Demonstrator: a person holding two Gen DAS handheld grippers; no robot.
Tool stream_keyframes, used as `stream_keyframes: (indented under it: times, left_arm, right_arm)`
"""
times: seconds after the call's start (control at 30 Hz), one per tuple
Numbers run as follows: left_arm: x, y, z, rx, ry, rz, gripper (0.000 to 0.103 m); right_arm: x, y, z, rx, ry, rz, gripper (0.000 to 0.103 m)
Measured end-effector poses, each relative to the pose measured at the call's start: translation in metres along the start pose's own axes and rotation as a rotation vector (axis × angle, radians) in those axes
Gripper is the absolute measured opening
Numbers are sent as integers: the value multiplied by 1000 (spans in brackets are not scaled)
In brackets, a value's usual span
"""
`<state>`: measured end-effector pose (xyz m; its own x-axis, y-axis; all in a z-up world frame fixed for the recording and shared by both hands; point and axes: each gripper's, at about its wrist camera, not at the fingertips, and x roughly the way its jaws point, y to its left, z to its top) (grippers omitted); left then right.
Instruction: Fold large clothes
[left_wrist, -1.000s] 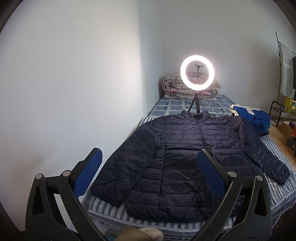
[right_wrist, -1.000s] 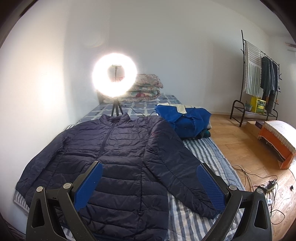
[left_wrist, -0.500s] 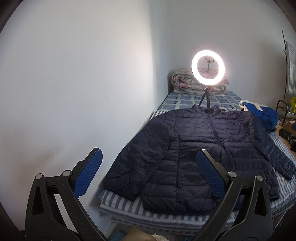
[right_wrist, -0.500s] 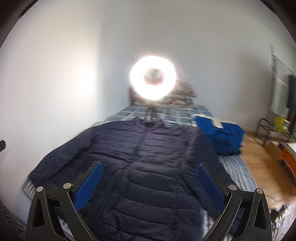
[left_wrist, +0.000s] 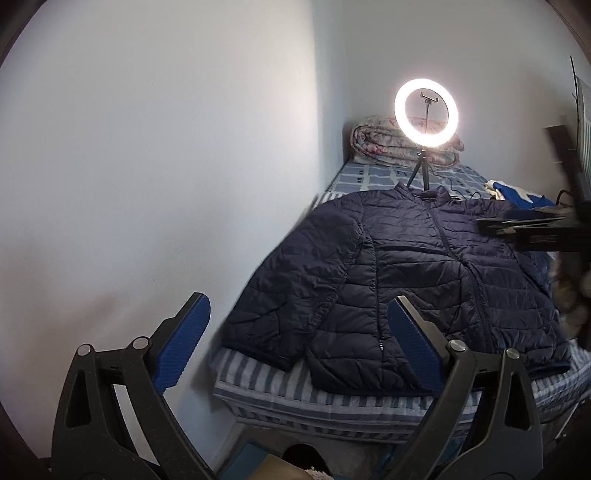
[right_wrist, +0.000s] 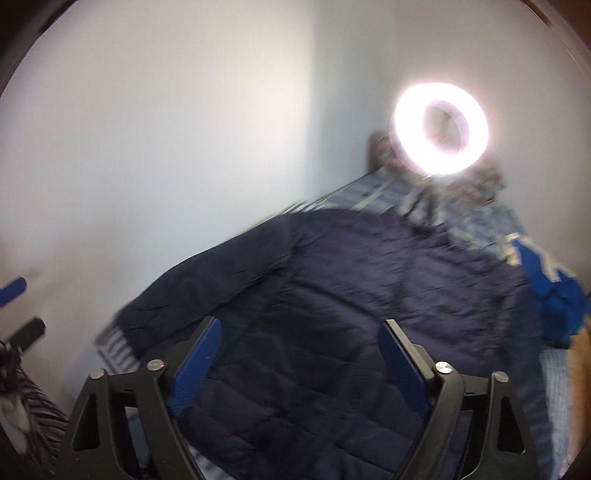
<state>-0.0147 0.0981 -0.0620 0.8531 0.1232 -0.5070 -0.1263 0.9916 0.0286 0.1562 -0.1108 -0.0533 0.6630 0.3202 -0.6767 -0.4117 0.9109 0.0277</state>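
A bedroom in a home: a bed (left_wrist: 332, 391) with striped bedding set into a white-walled corner, a rolled quilt (left_wrist: 373, 146) at its head, and a lit ring light (left_wrist: 426, 112) on a tripod.

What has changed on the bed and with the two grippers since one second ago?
The right gripper has swung toward the wall side, over the dark navy quilted jacket, and its fingers have just been closing a little, with nothing between them. The left gripper came nearer to the bed's near corner, open and empty. The jacket stays flat and untouched; the lit ring light stays put.
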Motion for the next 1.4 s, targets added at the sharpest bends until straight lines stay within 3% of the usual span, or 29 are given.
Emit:
stream_keyframes:
  times: [0.1,0.5,0.63,1.07,1.17,1.23,1.27,1.3,1.37,1.4]
  left_arm:
    - [9,1,0,-14,19,-25,99]
    - [23,15,-3,-30,21,43,99]
    - [25,22,-6,-35,22,61,99]
    - [39,36,-13,-107,99,10,99]
    - [41,37,-13,-125,111,-1,99]
    - [41,37,-13,-126,111,-4,99]
    - [41,37,-13,-123,109,-2,99]
    - [40,36,-13,-118,106,0,99]
    - [41,35,-13,-115,106,0,99]
    - [41,35,-13,-116,108,0,99]
  right_arm:
    - [34,19,7,-20,57,6,81]
    - [141,58,23,-51,185,17,75]
    - [167,69,24,-54,217,23,68]
    - [254,87,-1,155,431,284,68]
    - [273,89,-5,210,458,299,68]
    - [279,89,-5,225,451,281,60]
    - [279,89,-2,218,450,275,42]
    - [280,89,0,215,457,287,18]
    - [277,84,7,231,461,313,4]
    - [274,81,11,227,456,308,2]
